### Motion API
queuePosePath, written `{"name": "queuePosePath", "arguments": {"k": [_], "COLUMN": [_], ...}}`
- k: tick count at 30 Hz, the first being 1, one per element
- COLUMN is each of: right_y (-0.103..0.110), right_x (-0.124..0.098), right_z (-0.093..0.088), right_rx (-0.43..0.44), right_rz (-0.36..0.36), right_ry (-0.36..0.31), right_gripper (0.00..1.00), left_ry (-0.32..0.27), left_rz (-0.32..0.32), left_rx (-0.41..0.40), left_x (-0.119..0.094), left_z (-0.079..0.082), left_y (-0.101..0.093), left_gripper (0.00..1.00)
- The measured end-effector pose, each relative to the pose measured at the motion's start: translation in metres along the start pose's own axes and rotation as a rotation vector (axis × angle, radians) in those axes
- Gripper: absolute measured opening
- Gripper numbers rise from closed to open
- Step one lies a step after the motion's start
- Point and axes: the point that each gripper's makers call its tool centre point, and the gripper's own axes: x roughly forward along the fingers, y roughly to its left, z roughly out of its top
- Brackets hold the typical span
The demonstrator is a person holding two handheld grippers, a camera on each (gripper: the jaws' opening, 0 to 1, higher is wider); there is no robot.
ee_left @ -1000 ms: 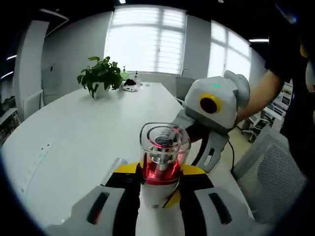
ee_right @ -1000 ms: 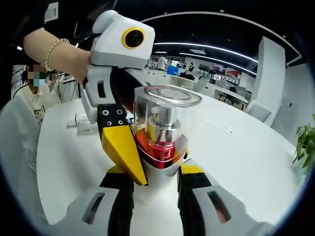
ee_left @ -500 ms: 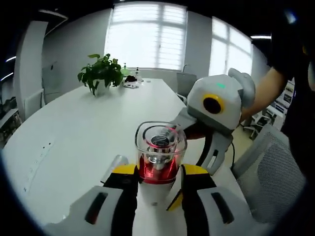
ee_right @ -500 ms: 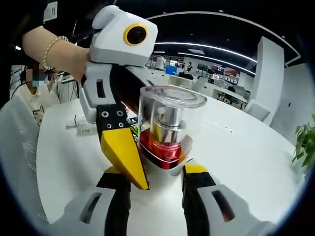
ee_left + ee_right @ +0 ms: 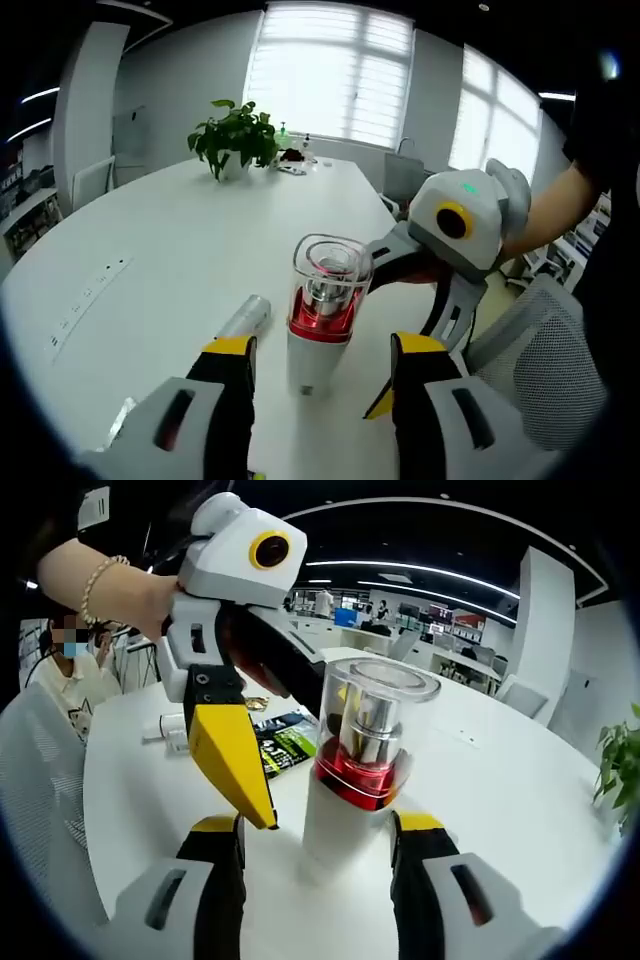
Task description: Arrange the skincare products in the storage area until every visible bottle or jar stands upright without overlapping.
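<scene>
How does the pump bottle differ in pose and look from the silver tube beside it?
The pump bottle stands upright; the silver tube lies flat. The bottle has a white base, a red band and a clear cap; the tube is plain silver. Both rest on the white table, free of either gripper.

Ahead of your left hand-held gripper (image 5: 320, 385), far across the white surface (image 5: 150, 260), a potted plant (image 5: 236, 137) stands before the bright shuttered windows (image 5: 335, 70); a mesh chair (image 5: 540, 360) sits to its right. Beyond your right hand-held gripper (image 5: 318, 855), slightly left, a green-and-black booklet (image 5: 285, 742) lies flat on the surface, with a small white box (image 5: 168, 730) farther left.
</scene>
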Motion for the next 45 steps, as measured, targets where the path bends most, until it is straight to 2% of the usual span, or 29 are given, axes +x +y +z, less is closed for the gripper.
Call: {"name": "queuePosePath", "arguments": {"k": [18, 22, 34, 38, 43, 45], "right_y": [0.017, 0.022, 0.039, 0.043, 0.057, 0.065], "right_x": [-0.025, -0.032, -0.053, -0.061, -0.065, -0.067], "right_z": [0.010, 0.014, 0.020, 0.022, 0.020, 0.022], "right_rx": [0.097, 0.117, 0.126, 0.130, 0.106, 0.100], "right_rz": [-0.050, -0.057, -0.050, -0.057, -0.038, -0.032], "right_ry": [-0.022, -0.033, -0.046, -0.055, -0.046, -0.050], "right_gripper": [0.85, 0.90, 0.96, 0.98, 0.98, 0.99], "left_ry": [-0.031, -0.040, -0.050, -0.054, -0.053, -0.078], "left_rz": [0.129, 0.157, 0.249, 0.285, 0.332, 0.351], "left_rx": [-0.145, -0.176, -0.233, -0.265, -0.287, -0.299], "left_x": [-0.054, -0.064, -0.095, -0.107, -0.122, -0.128], "left_z": [-0.020, -0.023, -0.038, -0.046, -0.054, -0.056], "left_y": [-0.003, -0.013, -0.027, -0.032, -0.042, -0.050], "left_gripper": [0.77, 0.82, 0.92, 0.99, 0.99, 0.99]}}
